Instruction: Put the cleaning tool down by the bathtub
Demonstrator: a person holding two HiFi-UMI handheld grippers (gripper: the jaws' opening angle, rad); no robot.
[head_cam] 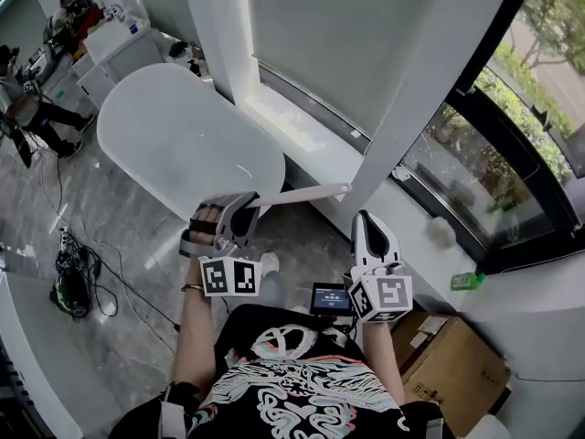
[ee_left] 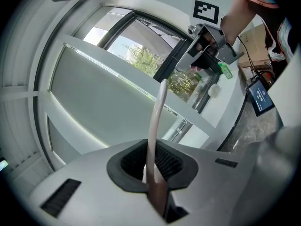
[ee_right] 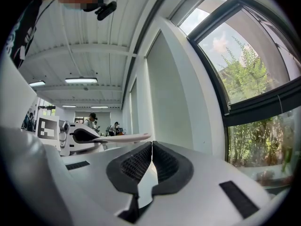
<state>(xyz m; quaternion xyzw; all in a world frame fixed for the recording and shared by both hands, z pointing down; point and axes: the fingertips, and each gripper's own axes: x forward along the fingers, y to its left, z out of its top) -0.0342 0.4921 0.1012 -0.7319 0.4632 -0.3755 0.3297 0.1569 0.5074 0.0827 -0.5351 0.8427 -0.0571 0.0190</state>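
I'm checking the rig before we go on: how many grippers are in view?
2. The left gripper, beside the bathtub, is shut on the cleaning tool; the right gripper, shut and empty, is to its right, nearer the window ledge.

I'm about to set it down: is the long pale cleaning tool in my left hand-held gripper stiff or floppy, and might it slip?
Probably stiff: the cleaning tool juts out from the left hand-held gripper without sagging. Likely light, being so thin. With most of its visible length past the jaws, it may pivot or slip.
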